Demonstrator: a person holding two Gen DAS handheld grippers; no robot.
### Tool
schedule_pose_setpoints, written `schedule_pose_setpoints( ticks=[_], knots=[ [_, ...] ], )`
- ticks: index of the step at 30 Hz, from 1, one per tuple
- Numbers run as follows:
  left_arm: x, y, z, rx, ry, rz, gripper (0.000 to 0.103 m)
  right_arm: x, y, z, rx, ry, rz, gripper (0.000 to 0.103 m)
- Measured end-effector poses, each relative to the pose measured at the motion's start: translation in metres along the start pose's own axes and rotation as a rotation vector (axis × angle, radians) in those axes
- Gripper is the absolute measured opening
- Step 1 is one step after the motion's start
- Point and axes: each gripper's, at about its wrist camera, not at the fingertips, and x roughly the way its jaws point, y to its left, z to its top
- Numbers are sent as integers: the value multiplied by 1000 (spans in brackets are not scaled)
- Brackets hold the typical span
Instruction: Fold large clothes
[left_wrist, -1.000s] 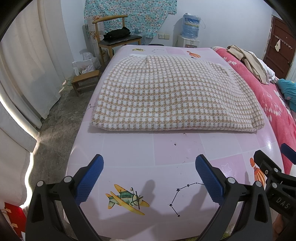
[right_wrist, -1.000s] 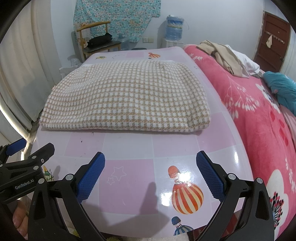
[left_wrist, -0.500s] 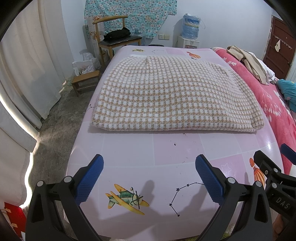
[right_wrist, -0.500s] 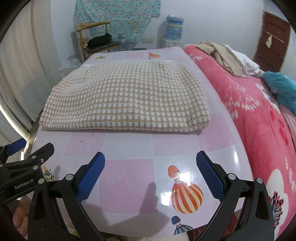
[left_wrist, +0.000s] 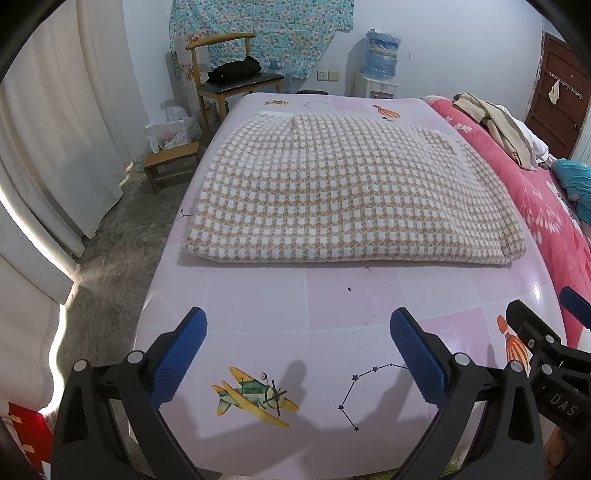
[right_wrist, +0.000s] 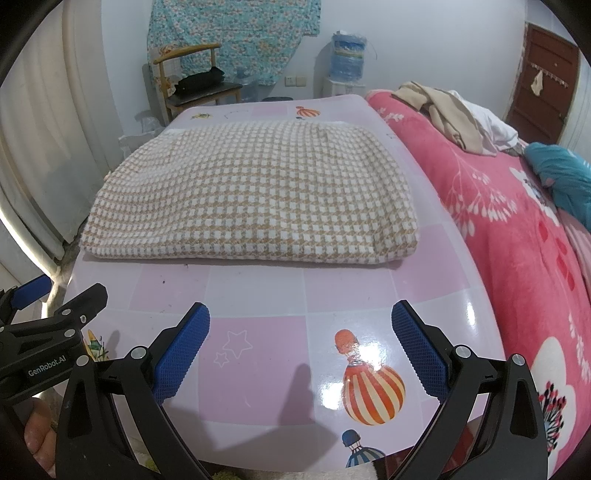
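The folded beige-and-white checked knit garment (left_wrist: 351, 192) lay flat across the far half of the glossy pink patterned tabletop (left_wrist: 258, 306). The left tool (left_wrist: 297, 354) and right tool (right_wrist: 301, 347) hovered side by side above the near edge, blue-padded fingers (right_wrist: 181, 350) spread wide, gripping nothing, well apart from the garment.

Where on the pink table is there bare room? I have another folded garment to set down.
The free strip lies between the checked folded garment and both open grippers, left and right. A narrower strip lies behind the garment by the far edge of the table. The red blanket beside it carries clothes.
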Motion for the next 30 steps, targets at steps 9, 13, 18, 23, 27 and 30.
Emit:
schedule_pose_setpoints(
  ticks=[9, 13, 18, 23, 27, 30],
  knots=[
    [0, 1, 0, 0, -2, -1, 98, 0, 1, 1, 1, 0, 0, 95],
    [-1, 1, 1, 0, -4, 0, 98, 0, 1, 1, 2, 0, -1, 95],
    [-1, 1, 1, 0, -3, 0, 98, 1, 1, 1, 2, 0, -1, 95],
    [-1, 1, 1, 0, -2, -1, 98, 1, 1, 1, 2, 2, 0, 95],
    [-1, 1, 1, -2, -2, 0, 98, 0, 2, 0, 2, 2, 0, 95],
    [-1, 1, 1, -1, -2, 0, 98, 1, 1, 1, 1, 2, 0, 95]
  ],
)
